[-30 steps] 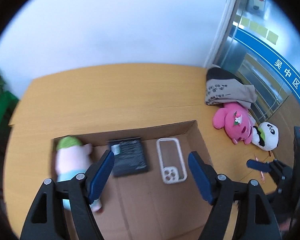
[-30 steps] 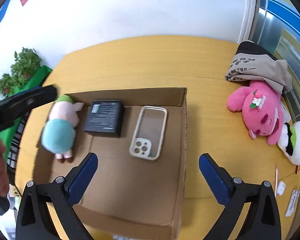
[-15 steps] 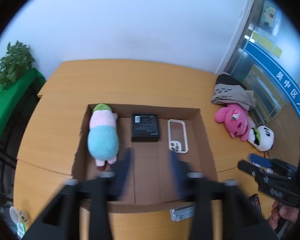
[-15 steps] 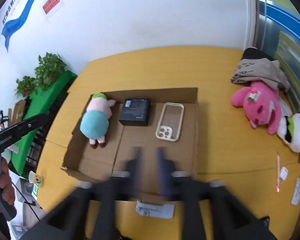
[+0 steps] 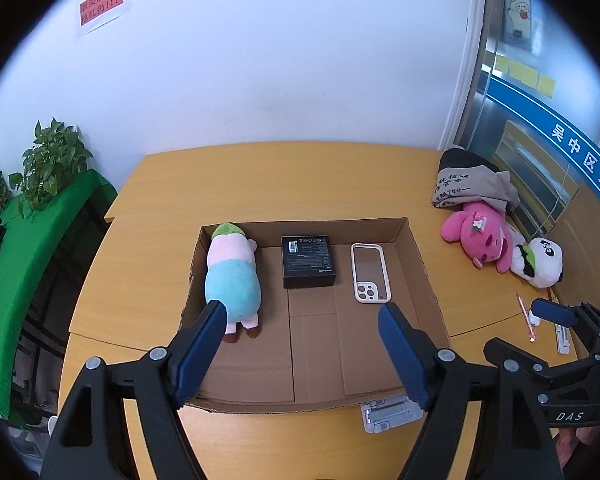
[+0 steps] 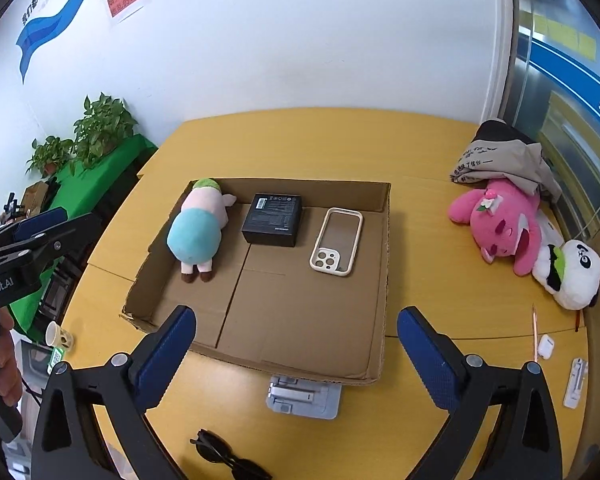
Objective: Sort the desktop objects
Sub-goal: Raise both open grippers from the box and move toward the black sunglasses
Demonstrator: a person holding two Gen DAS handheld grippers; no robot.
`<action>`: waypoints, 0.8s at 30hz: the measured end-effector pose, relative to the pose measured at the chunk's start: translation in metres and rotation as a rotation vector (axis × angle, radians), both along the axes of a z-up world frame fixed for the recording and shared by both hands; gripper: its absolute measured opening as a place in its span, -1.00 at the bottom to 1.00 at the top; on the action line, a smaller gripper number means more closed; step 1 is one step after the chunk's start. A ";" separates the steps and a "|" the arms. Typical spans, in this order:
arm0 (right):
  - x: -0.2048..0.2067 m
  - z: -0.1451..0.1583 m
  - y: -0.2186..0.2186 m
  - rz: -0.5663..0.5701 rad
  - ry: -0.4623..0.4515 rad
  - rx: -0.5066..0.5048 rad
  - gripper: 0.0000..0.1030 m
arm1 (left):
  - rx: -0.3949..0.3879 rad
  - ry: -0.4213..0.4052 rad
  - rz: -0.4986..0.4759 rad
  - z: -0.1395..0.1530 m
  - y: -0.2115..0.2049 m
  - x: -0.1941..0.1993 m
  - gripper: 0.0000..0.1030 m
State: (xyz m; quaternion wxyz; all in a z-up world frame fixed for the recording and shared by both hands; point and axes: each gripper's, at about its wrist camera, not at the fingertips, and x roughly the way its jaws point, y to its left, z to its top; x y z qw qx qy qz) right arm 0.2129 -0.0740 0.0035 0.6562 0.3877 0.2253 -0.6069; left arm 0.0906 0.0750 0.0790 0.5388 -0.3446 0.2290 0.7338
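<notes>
A: Cardboard box [image 6: 384,248] on tabletop [image 6: 308,140], open top. Inside?
B: Three items along far wall: plush doll [image 6: 198,230] at left, face down; black box [image 6: 274,220] in middle; phone case [image 6: 337,241] at right, flat, camera cutout toward near side. Near half bare cardboard.
A: Outside box?
B: Pink plush [image 6: 500,222] and panda plush [image 6: 572,276] touching at right edge, folded cloth bag [image 6: 500,156] behind. Grey stand [image 6: 304,394] just beside near wall. Sunglasses [image 6: 228,456], earbud case [image 6: 546,346], pen [image 6: 535,330].
A: Tongs?
B: Left tongs [image 5: 302,342] apart, nothing between. Right tongs [image 6: 296,348] just opened wide, nothing between. Both above near edge of box.
</notes>
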 end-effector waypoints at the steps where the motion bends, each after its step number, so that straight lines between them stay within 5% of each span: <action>1: -0.001 0.000 0.001 -0.002 -0.003 0.001 0.98 | 0.000 -0.005 0.005 0.000 -0.001 -0.001 0.52; 24: 0.014 0.008 0.012 -0.002 0.007 0.007 0.98 | 0.014 -0.051 0.118 0.002 -0.018 0.001 0.52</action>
